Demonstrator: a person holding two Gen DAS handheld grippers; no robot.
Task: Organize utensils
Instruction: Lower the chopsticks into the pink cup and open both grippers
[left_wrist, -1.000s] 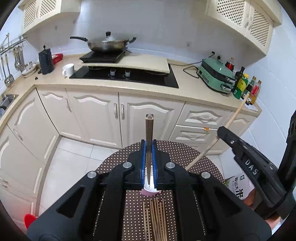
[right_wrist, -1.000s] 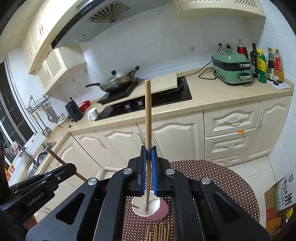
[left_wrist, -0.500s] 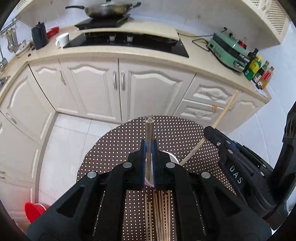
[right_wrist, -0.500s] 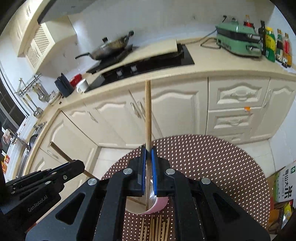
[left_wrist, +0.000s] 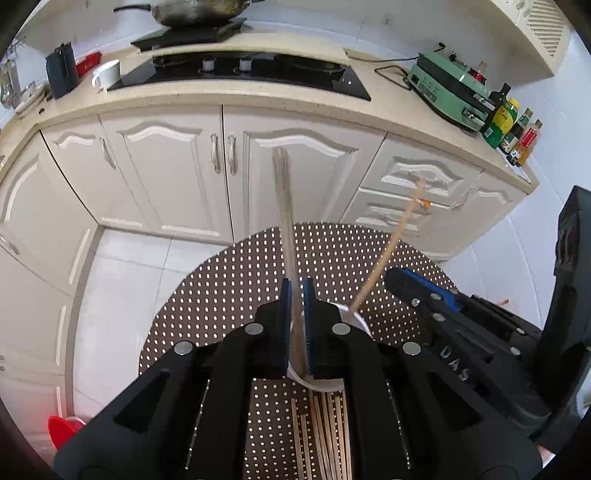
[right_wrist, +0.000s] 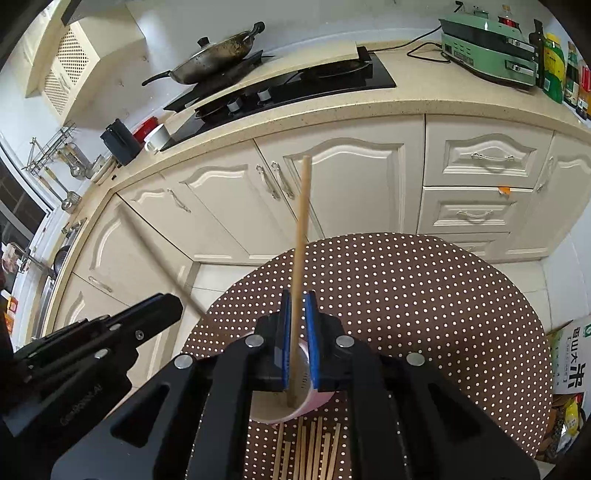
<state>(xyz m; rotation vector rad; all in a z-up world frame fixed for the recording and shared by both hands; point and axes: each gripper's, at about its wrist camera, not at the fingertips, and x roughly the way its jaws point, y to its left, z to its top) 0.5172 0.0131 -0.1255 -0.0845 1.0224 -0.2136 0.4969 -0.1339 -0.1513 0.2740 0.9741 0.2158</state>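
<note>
A white and pink cup (right_wrist: 317, 400) stands on the brown dotted table (right_wrist: 406, 295). Right above it is my right gripper (right_wrist: 297, 295). Its jaws are opening, and a wooden chopstick (right_wrist: 301, 221) stands loosely between the blue pads with its lower end in the cup. My left gripper (left_wrist: 296, 284) is shut on a second, blurred chopstick (left_wrist: 282, 192) just over the cup's rim (left_wrist: 356, 315). The right gripper (left_wrist: 397, 276) shows at the right of the left wrist view, and the left gripper (right_wrist: 170, 306) at the left of the right wrist view. Several loose chopsticks (right_wrist: 314, 443) lie in front of the cup.
Cream cabinets (left_wrist: 177, 155) and a counter with a black hob (left_wrist: 240, 74) and a green appliance (left_wrist: 450, 88) stand beyond the table. A red object (left_wrist: 62, 430) lies on the floor at the left. A printed box (right_wrist: 569, 362) sits on the floor at the right.
Both grippers have come down onto the cup and tipped further downward. The right chopstick's lower end now sits inside the cup, and the gap between the right pads has widened.
</note>
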